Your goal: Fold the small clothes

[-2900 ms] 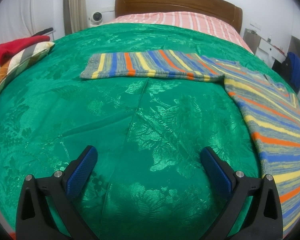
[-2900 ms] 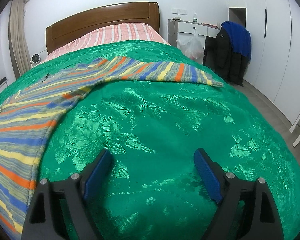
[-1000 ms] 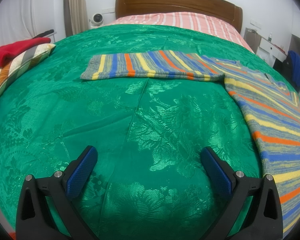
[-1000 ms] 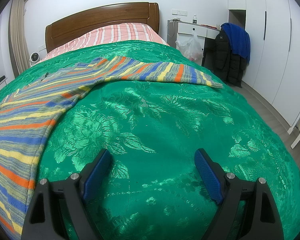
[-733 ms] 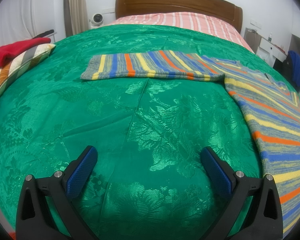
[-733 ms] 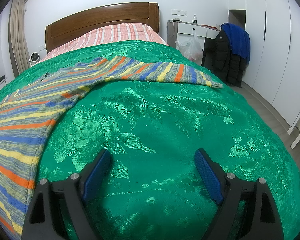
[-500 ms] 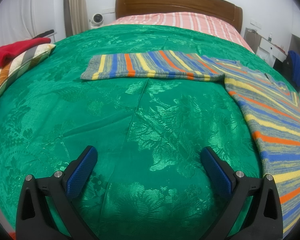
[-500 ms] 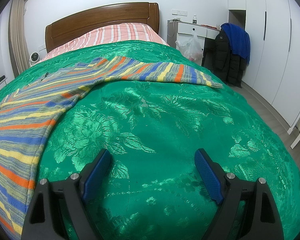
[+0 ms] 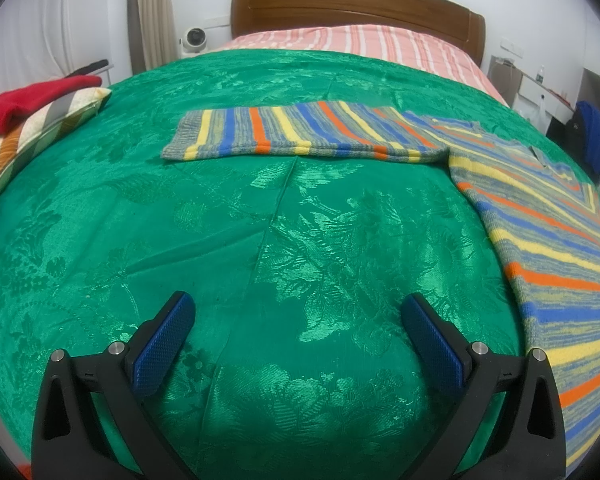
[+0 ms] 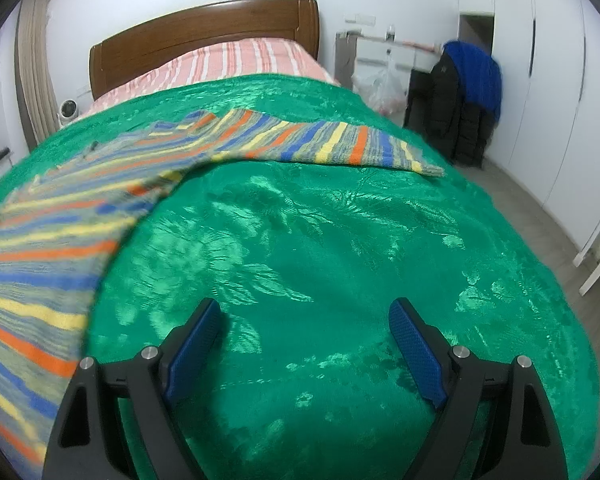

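Striped sweater (image 9: 532,216) lying spread on bed (image 9: 260,240), unchanged from before; both hand-held grippers (image 9: 296,320) (image 10: 304,324) wide, empty; folding not started.

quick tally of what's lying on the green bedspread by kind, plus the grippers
striped sweater: 1
striped pillow: 1
red garment on the pillow: 1
grippers, both open and empty: 2 (left gripper, right gripper)
total: 5

We see a sweater (image 9: 540,216) striped grey, yellow, blue and orange on a shiny green floral-patterned bedspread (image 9: 260,240); a pink-and-white striped sheet (image 9: 360,40), a brown wooden headboard (image 9: 356,4), blue-padded black fingers (image 10: 414,344).
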{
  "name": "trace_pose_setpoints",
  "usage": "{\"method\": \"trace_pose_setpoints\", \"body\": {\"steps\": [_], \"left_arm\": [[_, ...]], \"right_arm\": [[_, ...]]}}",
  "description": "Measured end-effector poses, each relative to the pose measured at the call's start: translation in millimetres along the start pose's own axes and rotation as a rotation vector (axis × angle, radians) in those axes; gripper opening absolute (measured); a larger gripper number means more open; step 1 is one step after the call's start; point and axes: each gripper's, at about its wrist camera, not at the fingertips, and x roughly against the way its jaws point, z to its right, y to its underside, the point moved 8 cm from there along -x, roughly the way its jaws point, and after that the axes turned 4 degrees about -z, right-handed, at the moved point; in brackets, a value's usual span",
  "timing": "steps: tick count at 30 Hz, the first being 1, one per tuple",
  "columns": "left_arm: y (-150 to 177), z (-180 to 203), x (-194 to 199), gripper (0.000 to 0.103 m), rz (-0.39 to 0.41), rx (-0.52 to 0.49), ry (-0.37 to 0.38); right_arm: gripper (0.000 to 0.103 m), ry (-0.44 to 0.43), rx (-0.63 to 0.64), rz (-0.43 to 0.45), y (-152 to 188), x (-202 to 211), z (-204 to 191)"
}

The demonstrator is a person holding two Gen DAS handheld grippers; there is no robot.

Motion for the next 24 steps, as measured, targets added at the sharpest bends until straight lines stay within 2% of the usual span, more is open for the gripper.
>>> {"method": "trace_pose_setpoints", "body": {"steps": [3,7,9,10,12,14,16,24], "left_arm": [[-1,0,0,0.103,0.001,-0.001,-0.002],[-3,-2,-2,0.103,0.002,-0.005,-0.011],[-4,-3,-2,0.103,0.004,-0.006,-0.016],[-4,-4,-2,0.103,0.006,-0.006,-0.018],[-4,-4,-2,0.103,0.009,-0.008,-0.024],[-4,-4,-3,0.103,0.012,-0.009,-0.027],[-5,-4,-3,0.103,0.013,-0.010,-0.028],[-6,-5,-4,0.103,0.015,-0.012,-0.031]], "right_arm": [[0.085,-0.143,-0.139,0.034,-32,23,25],[0.086,-0.215,-0.358,0.131,-100,44,103],[0.086,-0.263,-0.493,0.080,-112,30,135],[0.085,-0.323,-0.577,0.023,-114,15,149],[0.085,-0.428,-0.718,-0.068,-109,-14,162],[0.081,-0.490,-0.840,-0.156,-97,-44,167],[0.077,-0.528,-0.898,-0.210,-90,-69,166],[0.067,-0.493,-0.988,-0.156,-98,-119,183]]}}
